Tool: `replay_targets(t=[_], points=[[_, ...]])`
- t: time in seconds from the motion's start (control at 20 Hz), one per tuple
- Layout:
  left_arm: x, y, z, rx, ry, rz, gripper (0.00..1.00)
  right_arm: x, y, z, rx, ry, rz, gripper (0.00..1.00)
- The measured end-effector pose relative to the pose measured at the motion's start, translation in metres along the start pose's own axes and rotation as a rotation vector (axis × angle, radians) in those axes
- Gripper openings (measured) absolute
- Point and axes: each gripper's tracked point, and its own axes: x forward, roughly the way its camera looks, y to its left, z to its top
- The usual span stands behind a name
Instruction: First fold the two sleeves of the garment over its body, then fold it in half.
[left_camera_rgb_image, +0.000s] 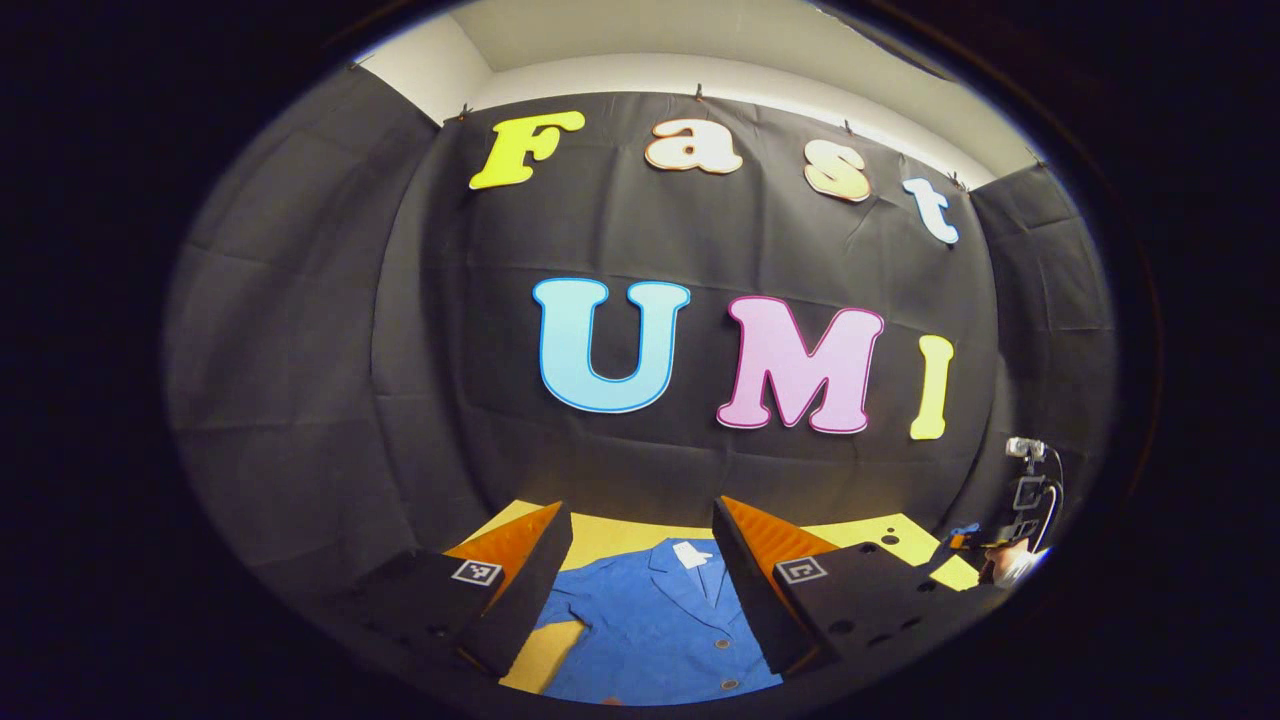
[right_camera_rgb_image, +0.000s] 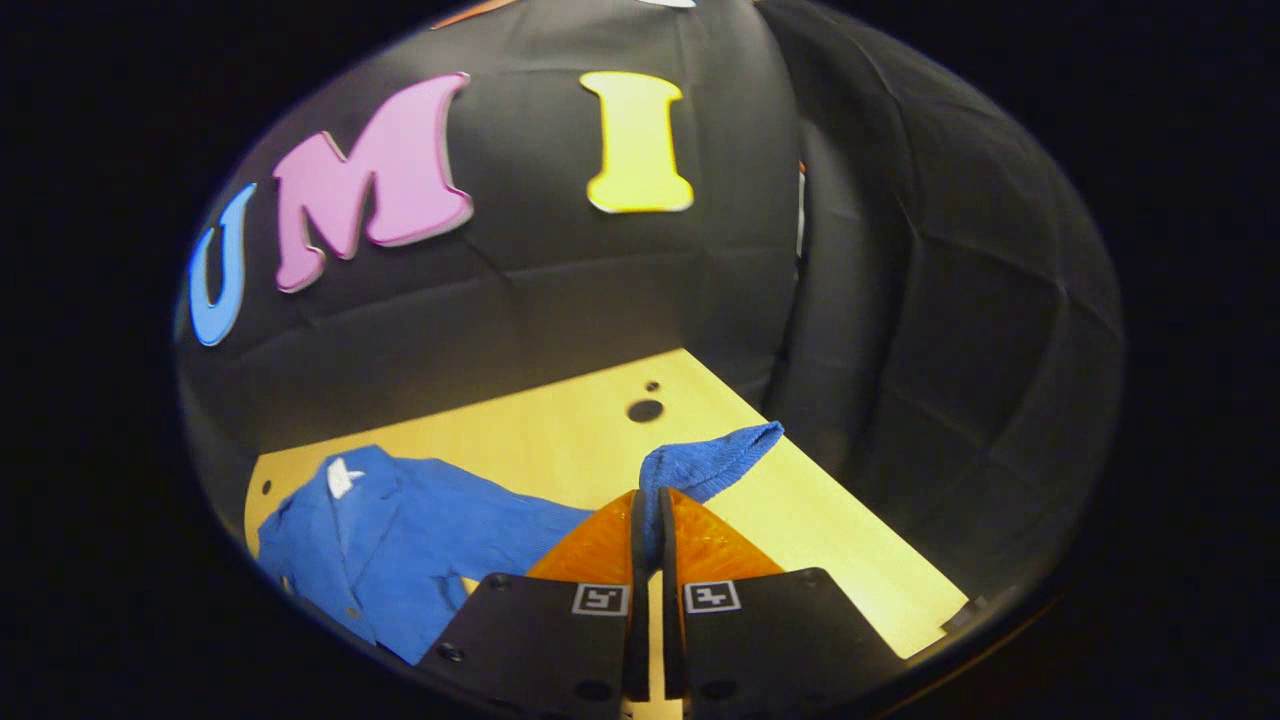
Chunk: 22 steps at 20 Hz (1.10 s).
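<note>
While the left gripper (left_camera_rgb_image: 640, 565) gapes, the right gripper (right_camera_rgb_image: 650, 515) pinches the sleeve (right_camera_rgb_image: 705, 465).

In the left gripper view we see the blue jacket (left_camera_rgb_image: 655, 625) cut off at the lower edge, its sides hidden behind the left gripper (left_camera_rgb_image: 640, 545). In the right gripper view, the sleeve (right_camera_rgb_image: 705, 462) vanishes between the right gripper (right_camera_rgb_image: 648, 525) jaws; the tabletop (right_camera_rgb_image: 560, 430) holes stay indistinct.

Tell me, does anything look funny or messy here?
Nothing is broken or spilled. One sleeve of the blue buttoned cloth jacket sticks up off the yellow wooden table, because the right gripper has its jaws pinched on it.
</note>
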Motion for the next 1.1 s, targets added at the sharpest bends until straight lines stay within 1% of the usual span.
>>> replay_targets(t=[0.15,0.25,0.4,0.55,0.65,0.75,0.8,0.9,1.0,1.05,1.1], points=[[-0.017,0.033,-0.007,-0.033,0.007,0.011,0.82,-0.029,0.076,0.018,0.04,-0.044,0.093,0.06],[-0.03,0.061,-0.014,-0.03,0.013,0.035,0.82,-0.044,0.132,0.025,0.046,-0.071,0.151,0.06],[-0.056,0.115,-0.027,0.0,0.035,0.102,0.82,-0.06,0.227,0.023,0.063,-0.077,0.262,0.06],[-0.08,0.156,-0.033,-0.011,0.049,0.167,0.81,-0.068,0.324,0.009,0.044,-0.067,0.366,0.05],[-0.094,0.179,-0.041,-0.027,0.064,0.208,0.81,-0.064,0.381,-0.015,0.018,-0.033,0.418,0.06],[-0.105,0.194,-0.05,-0.047,0.081,0.239,0.82,-0.056,0.431,-0.053,-0.027,-0.004,0.455,0.06],[-0.11,0.202,-0.055,-0.051,0.096,0.254,0.82,-0.048,0.448,-0.078,-0.058,0.033,0.46,0.05],[-0.12,0.216,-0.071,-0.042,0.142,0.298,0.81,-0.029,0.471,-0.136,-0.112,0.122,0.457,0.06],[-0.127,0.224,-0.08,-0.04,0.178,0.332,0.82,-0.013,0.475,-0.18,-0.16,0.191,0.444,0.05],[-0.129,0.225,-0.078,-0.038,0.178,0.34,0.8,-0.007,0.475,-0.198,-0.16,0.234,0.445,0.06],[-0.131,0.225,-0.078,-0.035,0.182,0.345,0.82,-0.006,0.476,-0.209,-0.147,0.261,0.45,0.0]])
